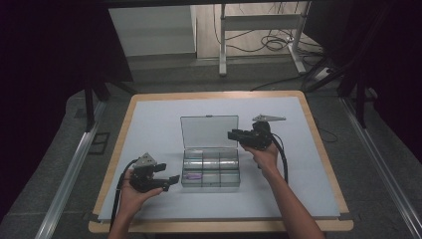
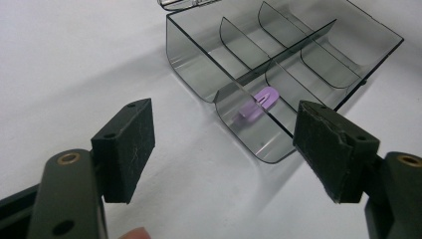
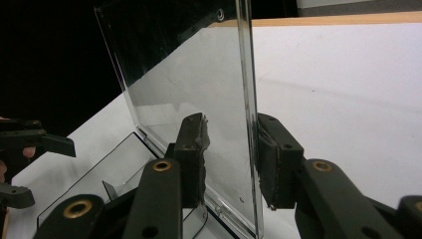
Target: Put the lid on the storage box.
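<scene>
At frame centre, the right gripper sets narrow fingers astride the box lid, apparently not yet pinching; it should swing gently, the left gripper fingers wide.

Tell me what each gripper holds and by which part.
The right gripper straddles the open lid's side edge; whether its pads press is unclear. The left gripper holds nothing.
</scene>
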Action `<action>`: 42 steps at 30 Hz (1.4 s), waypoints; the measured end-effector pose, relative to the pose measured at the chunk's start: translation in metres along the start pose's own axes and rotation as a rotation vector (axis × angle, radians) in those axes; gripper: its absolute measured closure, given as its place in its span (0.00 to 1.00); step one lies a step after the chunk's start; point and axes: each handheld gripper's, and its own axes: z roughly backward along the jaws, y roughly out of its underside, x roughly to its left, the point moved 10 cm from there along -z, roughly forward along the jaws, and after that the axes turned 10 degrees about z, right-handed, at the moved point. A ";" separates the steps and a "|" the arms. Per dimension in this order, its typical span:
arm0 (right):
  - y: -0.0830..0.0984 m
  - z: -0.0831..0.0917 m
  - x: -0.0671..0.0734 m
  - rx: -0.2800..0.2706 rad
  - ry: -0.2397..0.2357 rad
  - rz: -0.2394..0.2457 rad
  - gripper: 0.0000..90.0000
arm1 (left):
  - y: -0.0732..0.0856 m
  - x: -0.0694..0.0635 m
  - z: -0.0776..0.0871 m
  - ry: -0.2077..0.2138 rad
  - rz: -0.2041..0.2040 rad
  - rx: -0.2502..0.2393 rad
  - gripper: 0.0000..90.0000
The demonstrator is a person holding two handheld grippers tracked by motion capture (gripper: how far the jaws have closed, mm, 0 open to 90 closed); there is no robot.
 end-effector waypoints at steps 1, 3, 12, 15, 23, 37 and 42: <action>0.000 0.000 0.001 0.002 -0.001 0.000 0.72 | 0.000 0.000 0.000 0.000 0.000 0.000 0.28; 0.000 0.001 0.001 -0.003 -0.001 0.002 0.71 | 0.000 0.000 0.000 0.000 0.000 0.000 0.28; 0.000 0.003 0.005 -0.004 -0.003 0.021 0.70 | 0.000 0.000 0.000 0.001 0.000 0.001 0.28; -0.001 0.004 0.006 -0.006 -0.001 0.030 0.69 | 0.000 0.000 0.000 0.001 0.000 0.001 0.28; -0.001 0.005 0.009 -0.006 -0.005 0.038 0.69 | 0.000 0.000 0.000 0.001 0.000 0.001 0.27; 0.001 0.009 0.012 -0.015 -0.016 0.038 0.69 | 0.001 -0.001 -0.001 0.001 -0.001 0.005 0.27; 0.001 0.009 0.013 -0.016 -0.014 0.045 0.69 | 0.001 -0.001 -0.001 0.003 -0.001 0.006 0.27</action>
